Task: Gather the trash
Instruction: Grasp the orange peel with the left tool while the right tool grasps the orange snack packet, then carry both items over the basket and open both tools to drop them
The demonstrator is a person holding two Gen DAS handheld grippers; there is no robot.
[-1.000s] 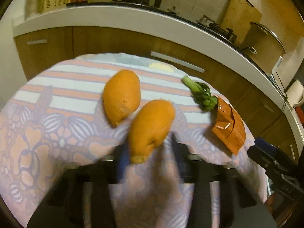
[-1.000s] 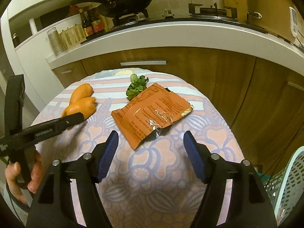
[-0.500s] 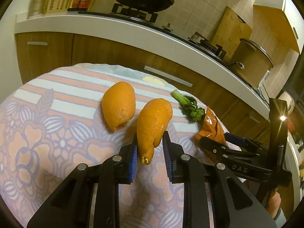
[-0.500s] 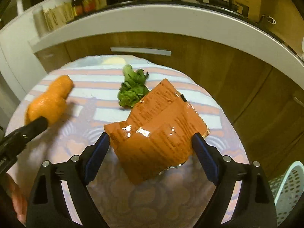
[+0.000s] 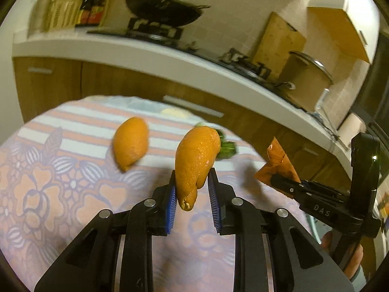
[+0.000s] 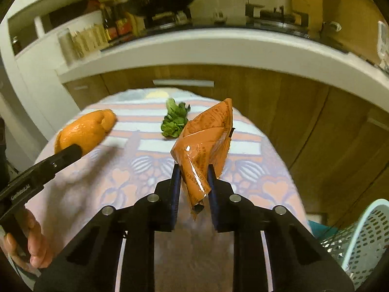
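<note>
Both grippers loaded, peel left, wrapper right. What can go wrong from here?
1. The left gripper pinches the orange peel only near its lower end; most of it sticks out past the pads, so it may swing or slip.
2. The right gripper squeezes the crumpled orange wrapper; the glossy film may slide out on the way to the basket.
3. A second peel and the green scraps remain on the table and may get missed.

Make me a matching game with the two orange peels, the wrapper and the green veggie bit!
Things:
1. near orange peel
2. far orange peel
3. orange wrapper
4. green vegetable scrap

States:
A. lies on the table, green
B. held by the right gripper
C. held by the left gripper
D. lies on the table, orange

Pairs: 1-C, 2-D, 3-B, 4-A
</note>
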